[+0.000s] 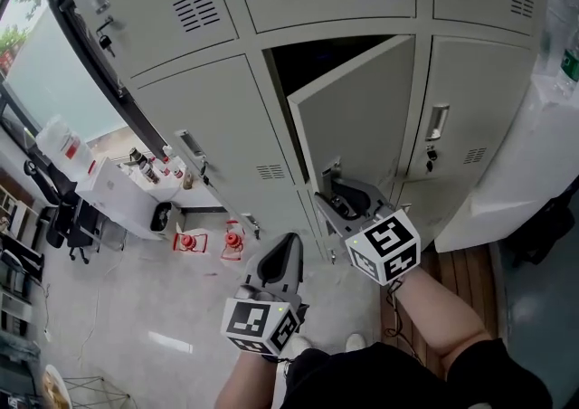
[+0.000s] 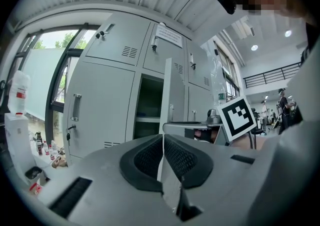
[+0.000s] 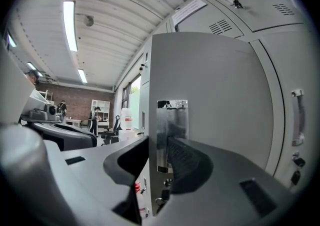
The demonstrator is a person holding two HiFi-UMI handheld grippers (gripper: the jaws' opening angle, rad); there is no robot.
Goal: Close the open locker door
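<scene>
Clamping one open grey metal locker door (image 1: 357, 118) at its handle edge with right gripper (image 1: 336, 190), jaws partly spread; holding left gripper (image 1: 286, 249), second of two, closed on nothing.

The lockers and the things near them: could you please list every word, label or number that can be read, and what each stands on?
No text here can be read.
White notice on an upper locker: print too small to read.
Red label on the plastic bottle: blurred.
Marker cube: black-and-white squares only, no words.
Open locker door: no print shows.
</scene>
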